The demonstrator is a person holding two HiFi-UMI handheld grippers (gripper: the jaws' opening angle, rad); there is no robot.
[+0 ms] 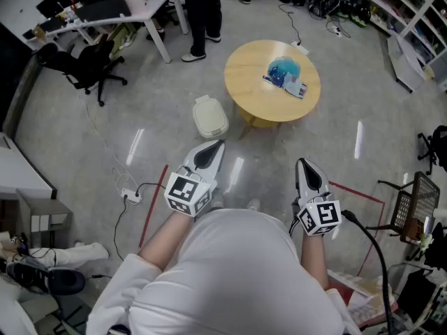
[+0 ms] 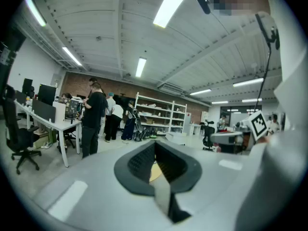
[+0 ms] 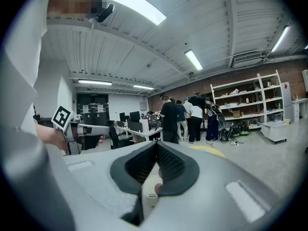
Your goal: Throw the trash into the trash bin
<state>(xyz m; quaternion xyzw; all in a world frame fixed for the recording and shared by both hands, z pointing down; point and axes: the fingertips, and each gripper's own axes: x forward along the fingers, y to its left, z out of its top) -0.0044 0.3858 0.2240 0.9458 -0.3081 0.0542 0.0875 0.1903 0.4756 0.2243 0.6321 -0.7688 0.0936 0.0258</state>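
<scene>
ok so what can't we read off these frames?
- Trash on the round table: head view, too small; blue item and wrapper can't be identified.
- Trash bin: head view, lid hides the inside.
- Left gripper view: the left gripper tongs cover all but a yellow sliver of the table.
- Right gripper view: white thing behind the right gripper tongs, mostly covered; can't say what.

The trash, a blue crumpled piece with a flat packet, lies on the round table. The cream bin stands beside, lid closed.
</scene>
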